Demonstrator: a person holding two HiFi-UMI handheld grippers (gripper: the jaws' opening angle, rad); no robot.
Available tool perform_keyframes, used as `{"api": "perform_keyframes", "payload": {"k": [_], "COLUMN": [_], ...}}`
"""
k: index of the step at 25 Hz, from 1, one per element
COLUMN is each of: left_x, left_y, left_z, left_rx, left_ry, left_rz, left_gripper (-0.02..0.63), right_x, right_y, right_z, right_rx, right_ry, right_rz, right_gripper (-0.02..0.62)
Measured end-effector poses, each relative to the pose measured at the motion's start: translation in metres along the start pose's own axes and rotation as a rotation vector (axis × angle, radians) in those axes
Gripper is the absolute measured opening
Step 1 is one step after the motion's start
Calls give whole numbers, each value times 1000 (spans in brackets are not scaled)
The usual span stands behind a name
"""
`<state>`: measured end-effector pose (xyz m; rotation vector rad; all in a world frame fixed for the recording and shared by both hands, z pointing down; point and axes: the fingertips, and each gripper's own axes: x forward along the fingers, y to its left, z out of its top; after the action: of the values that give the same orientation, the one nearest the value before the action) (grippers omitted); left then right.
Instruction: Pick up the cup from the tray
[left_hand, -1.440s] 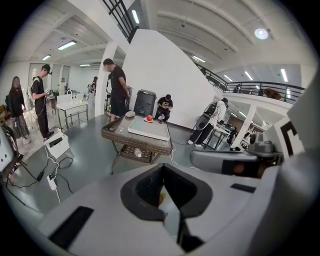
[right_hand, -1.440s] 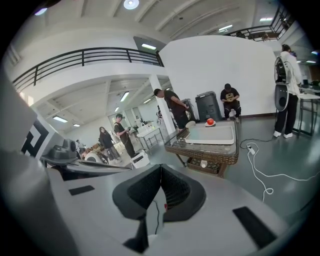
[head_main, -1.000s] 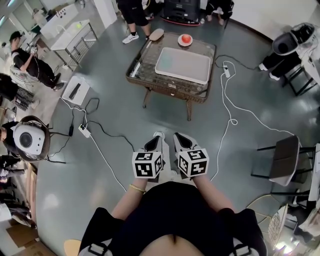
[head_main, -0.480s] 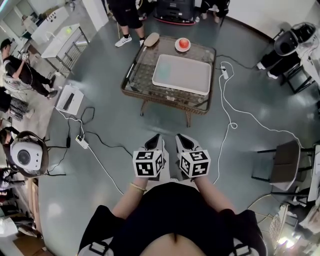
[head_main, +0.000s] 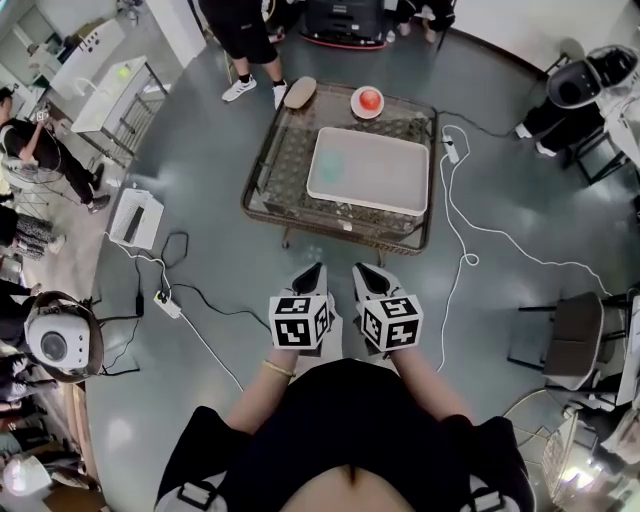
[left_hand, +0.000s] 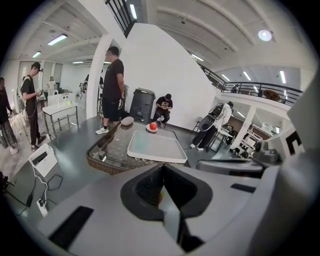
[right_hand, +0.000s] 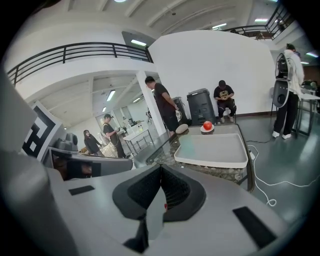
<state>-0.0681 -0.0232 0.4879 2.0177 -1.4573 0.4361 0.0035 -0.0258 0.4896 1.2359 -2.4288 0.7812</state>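
A white tray (head_main: 392, 178) lies on a glass-topped wicker table (head_main: 275, 160) ahead of me. A pale, see-through greenish cup (head_main: 331, 163) stands at the tray's left end, faint in the head view. Both grippers hang close to my body, well short of the table. My left gripper (head_main: 313, 271) is shut with nothing in it, and my right gripper (head_main: 361, 270) beside it is also shut and empty. In the left gripper view the jaws (left_hand: 162, 167) meet below the tray (left_hand: 160, 149). The right gripper view shows the jaws (right_hand: 161, 167) closed, with the tray (right_hand: 220, 151) beyond.
A red ball on a small plate (head_main: 370, 100) and a beige oval object (head_main: 300, 92) sit at the table's far edge. White cables (head_main: 462, 250) and a power strip (head_main: 167, 304) lie on the floor. People stand behind the table and at left; chairs (head_main: 555, 340) are at right.
The table and tray have drawn nearer and lower in the head view as I walk forward. Both grippers stay shut, side by side in front of me.
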Motion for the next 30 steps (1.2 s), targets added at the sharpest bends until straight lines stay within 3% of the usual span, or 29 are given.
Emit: {"api": "perform_keyframes", "payload": {"k": [16,30], "left_x": [100,148], "left_y": [76,96], "left_z": [87,96], "left_rx": [32,17], "left_ry": [31,71], "left_rz": [-38,-89], "left_gripper": [8,8], "right_x": [122,162], "right_y": [-40,-65], "right_z": [79,92], "right_rx": [32,67], "right_ry": [-8,27], "right_rz": [-57,-107], "right_gripper": [9,9]}}
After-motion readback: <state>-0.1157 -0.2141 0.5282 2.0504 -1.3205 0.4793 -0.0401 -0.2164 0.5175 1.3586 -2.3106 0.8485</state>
